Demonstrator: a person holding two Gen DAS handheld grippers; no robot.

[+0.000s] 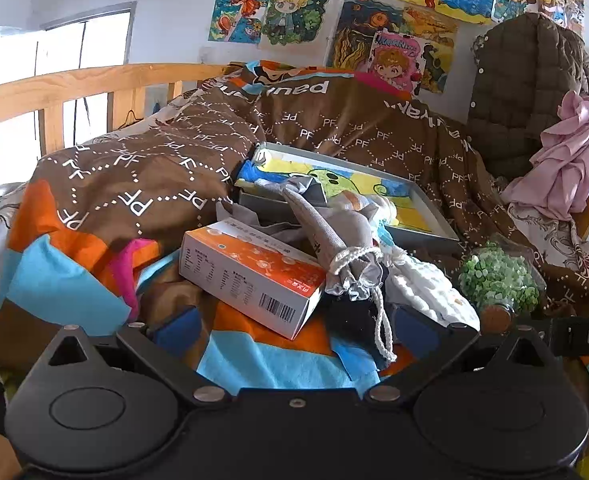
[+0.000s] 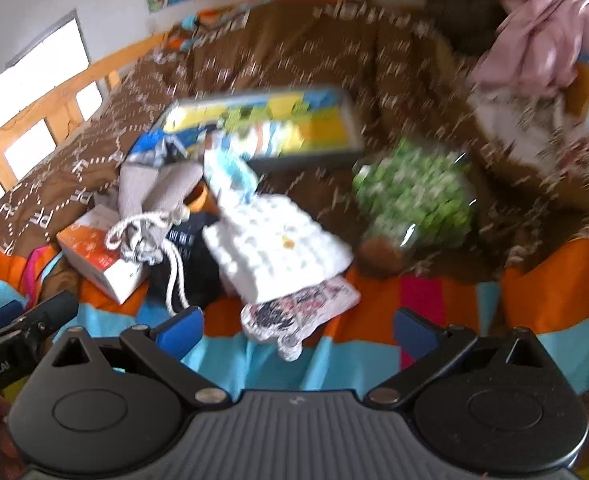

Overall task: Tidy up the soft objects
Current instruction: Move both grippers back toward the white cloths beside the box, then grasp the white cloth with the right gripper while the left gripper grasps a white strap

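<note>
Approach step: both my grippers, left (image 1: 294, 326) and right (image 2: 294, 330), fingers wide, empty; next, close on the near white cloth (image 2: 278, 252).

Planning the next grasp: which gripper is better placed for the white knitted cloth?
Probably right. The right gripper is open with the white knitted cloth centred just ahead. The left gripper, also open, faces the orange-and-white carton instead.

Daylight is admitted through the blown-out white window (image 1: 86, 40) at upper left, behind the curved wooden bed rail (image 1: 74, 84). The left wrist view is rendered sharp; straight lines are bowed and corners darkened by fisheye distortion. The right wrist view is heavily smeared by motion blur, the brown patterned quilt (image 2: 294, 48) especially.
</note>
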